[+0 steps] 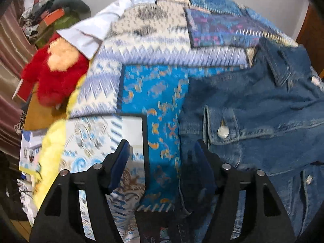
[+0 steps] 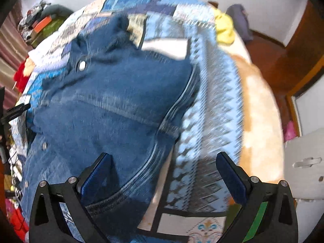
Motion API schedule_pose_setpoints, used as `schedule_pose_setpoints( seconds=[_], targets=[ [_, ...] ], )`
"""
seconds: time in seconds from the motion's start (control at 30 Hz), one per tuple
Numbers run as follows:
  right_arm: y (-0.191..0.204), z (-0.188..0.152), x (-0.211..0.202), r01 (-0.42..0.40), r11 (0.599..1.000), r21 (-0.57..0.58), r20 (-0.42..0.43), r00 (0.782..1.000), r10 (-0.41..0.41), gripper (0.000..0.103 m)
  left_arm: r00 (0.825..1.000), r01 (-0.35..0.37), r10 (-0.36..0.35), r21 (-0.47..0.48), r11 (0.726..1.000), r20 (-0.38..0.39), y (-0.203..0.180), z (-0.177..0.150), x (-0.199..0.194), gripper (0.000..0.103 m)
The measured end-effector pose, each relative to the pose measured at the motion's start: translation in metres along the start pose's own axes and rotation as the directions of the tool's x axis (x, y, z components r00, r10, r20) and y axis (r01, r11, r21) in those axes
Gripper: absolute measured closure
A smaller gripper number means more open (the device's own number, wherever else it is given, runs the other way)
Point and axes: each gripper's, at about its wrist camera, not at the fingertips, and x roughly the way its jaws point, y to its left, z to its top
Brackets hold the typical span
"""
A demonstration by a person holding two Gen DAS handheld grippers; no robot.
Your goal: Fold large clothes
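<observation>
A blue denim jacket (image 1: 263, 109) lies on a bed covered with a patchwork quilt (image 1: 154, 60). In the left wrist view it fills the right side, with a buttoned chest pocket (image 1: 222, 127). My left gripper (image 1: 162, 151) is open just above the quilt, and its right finger (image 1: 202, 162) is at the jacket's left edge. In the right wrist view the jacket (image 2: 113, 105) fills the left and middle over the quilt (image 2: 212, 105). My right gripper (image 2: 162, 166) is wide open over the jacket's right seam edge and holds nothing.
A red plush toy (image 1: 54, 75) and a white cloth (image 1: 91, 30) lie at the quilt's left edge, with cluttered boxes (image 1: 50, 16) behind. A yellow cloth (image 2: 224, 28) and an orange blanket (image 2: 261, 109) lie at the right, next to wooden furniture (image 2: 299, 56).
</observation>
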Motion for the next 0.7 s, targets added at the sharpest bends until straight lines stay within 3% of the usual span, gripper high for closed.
schedule_pose_setpoints(
  seconds=[0.1, 0.2, 0.33, 0.4, 0.47, 0.53, 0.6, 0.67, 0.7],
  targets=[
    [-0.006, 0.018, -0.006, -0.028, 0.999, 0.044, 0.048, 0.999, 0.025, 0.000, 0.999, 0.042, -0.041, -0.020, 0.999, 0.012, 0.000, 0.015, 0.002, 0.033],
    [-0.009, 0.038, 0.002, -0.073, 0.992, 0.100, 0.072, 0.995, 0.066, 0.000, 0.996, 0.084, -0.084, -0.031, 0.996, -0.023, -0.006, 0.028, 0.023, 0.033],
    [-0.019, 0.058, 0.030, -0.113, 0.977, 0.179, 0.054, 0.993, 0.105, 0.001, 0.987, 0.139, -0.142, -0.035, 0.990, -0.077, -0.020, 0.041, 0.060, 0.033],
    [-0.026, 0.063, 0.050, -0.154, 0.961, 0.232, 0.030, 0.988, 0.151, 0.008, 0.982, 0.167, -0.170, -0.040, 0.985, -0.083, -0.026, 0.047, 0.075, 0.037],
    [-0.028, 0.064, 0.067, -0.215, 0.936, 0.279, 0.024, 0.976, 0.217, 0.024, 0.979, 0.179, -0.184, -0.063, 0.982, -0.086, -0.029, 0.051, 0.087, 0.055],
    [-0.025, 0.065, 0.067, -0.229, 0.928, 0.295, 0.049, 0.973, 0.225, 0.029, 0.981, 0.157, -0.168, -0.119, 0.980, -0.092, -0.030, 0.055, 0.100, 0.065],
    [-0.021, 0.069, 0.066, -0.235, 0.926, 0.294, 0.070, 0.972, 0.224, 0.042, 0.983, 0.156, -0.166, -0.127, 0.979, -0.074, -0.034, 0.057, 0.101, 0.073],
    [-0.014, 0.076, 0.066, -0.232, 0.931, 0.280, 0.073, 0.973, 0.221, 0.075, 0.989, 0.133, -0.139, -0.100, 0.986, -0.058, -0.041, 0.057, 0.097, 0.083],
    [-0.010, 0.081, 0.064, -0.217, 0.939, 0.265, 0.075, 0.976, 0.204, 0.081, 0.991, 0.121, -0.125, -0.092, 0.988, -0.044, -0.042, 0.057, 0.092, 0.085]
  ],
)
